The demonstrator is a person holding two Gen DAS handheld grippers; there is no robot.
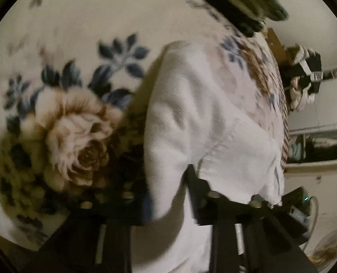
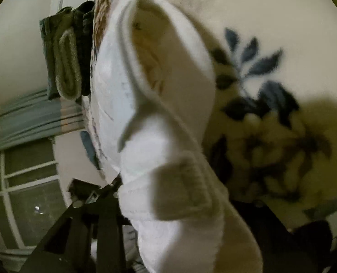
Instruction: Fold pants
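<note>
The white pants [image 1: 205,118] hang lifted above a floral blanket [image 1: 72,118]. In the left wrist view my left gripper [image 1: 168,195] is shut on the pants, with cloth bunched between its black fingers [image 1: 198,188]. In the right wrist view the white pants [image 2: 168,118] fill the middle, with a waistband and a belt loop [image 2: 184,186] near the camera. My right gripper [image 2: 175,207] is shut on the pants; the cloth hides most of its fingers.
A pile of dark green folded clothes [image 2: 66,54] lies at the blanket's far edge, also in the left wrist view [image 1: 248,2]. A window [image 2: 25,188] and curtains [image 2: 31,118] stand beyond. Shelves and clutter [image 1: 316,113] lie past the bed edge.
</note>
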